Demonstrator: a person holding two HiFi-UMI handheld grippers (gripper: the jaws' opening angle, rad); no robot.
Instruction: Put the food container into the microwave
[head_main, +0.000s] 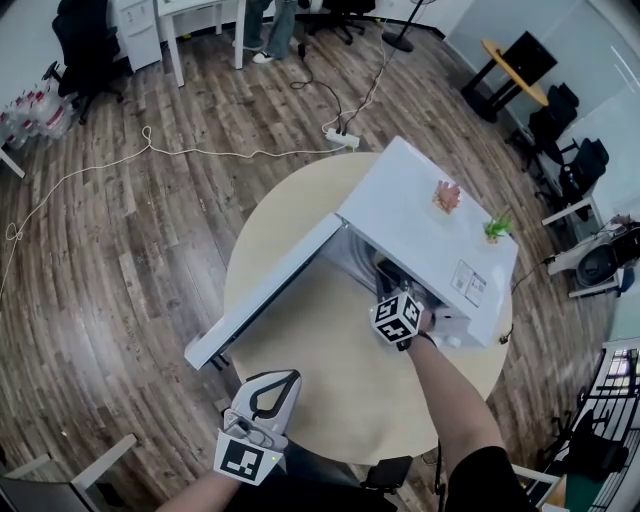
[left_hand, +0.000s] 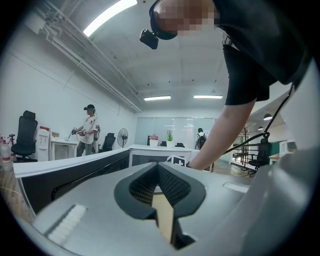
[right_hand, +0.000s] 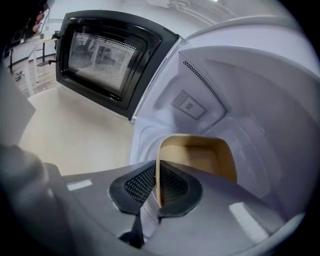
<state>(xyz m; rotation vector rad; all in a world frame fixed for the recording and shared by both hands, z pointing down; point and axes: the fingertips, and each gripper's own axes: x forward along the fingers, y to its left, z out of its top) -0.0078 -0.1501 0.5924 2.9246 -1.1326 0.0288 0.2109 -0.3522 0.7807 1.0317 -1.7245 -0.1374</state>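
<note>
The right gripper (right_hand: 157, 189) is clamped on the near wall of the tan food container (right_hand: 200, 156), inside the open microwave (right_hand: 240, 90). The left gripper (left_hand: 159, 186), closed and empty, is at the worktop's (head_main: 330, 360) near edge.

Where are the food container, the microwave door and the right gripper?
food container (right_hand: 200, 156), right gripper view, inner wall
microwave door (right_hand: 100, 55), right gripper view, mesh window
right gripper (right_hand: 157, 175), right gripper view, between its fingers
</note>
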